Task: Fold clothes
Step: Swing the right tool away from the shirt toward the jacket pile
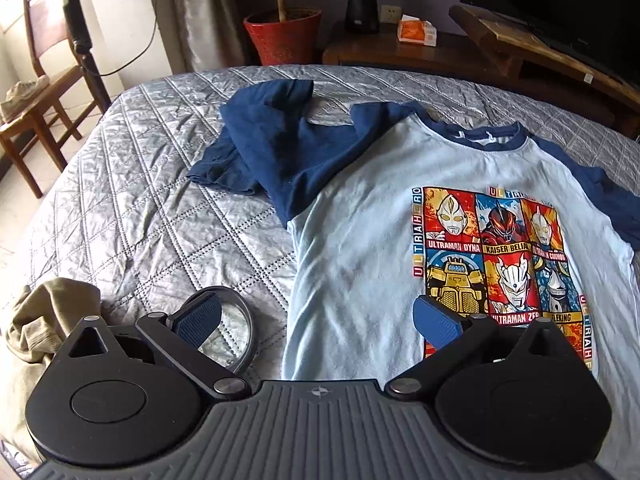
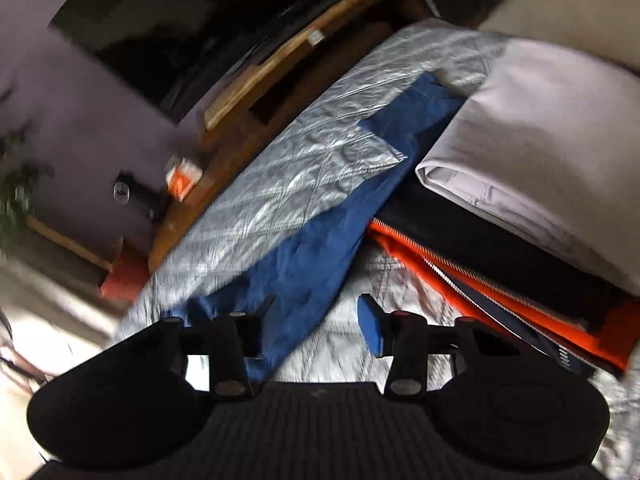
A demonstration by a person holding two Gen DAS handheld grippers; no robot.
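T-shirt (image 1: 360, 216) lies face-up, spread on the quilted bed (image 1: 132, 200), collar at far side, print toward near right. Pale blue body, navy sleeves. Left sleeve (image 1: 264, 148) bunched and crumpled outward; right sleeve (image 2: 320, 240) stretched along the quilt in right-wrist view.

Left hand-held gripper (image 1: 318, 320): jaws wide apart, nothing between them, hovering over shirt's near-left hem area; one finger over bare quilt, the other over the fabric.

Right hand-held gripper (image 2: 308, 320): view blurred. Jaws part open, navy sleeve cloth between and under them, by left finger; can't tell if pads actually pinch it.

Handling, my guess: thin cotton knit, light, limp, no stiffness, will drape and wrinkle. Quilt looks slick, so shirt may slide when dragged. Best holds: sleeve cuff, shoulder seam, hem corners; pinch a single edge, lift, lay over. Flatten left sleeve first.

Containers: none for clothes seen. Red plant pot (image 1: 284, 36) beyond the bed holds a stem. Near right, stack of folded items (image 2: 540, 152), orange zip piece (image 2: 480, 280) under it. Khaki garment (image 1: 44, 320) near left.
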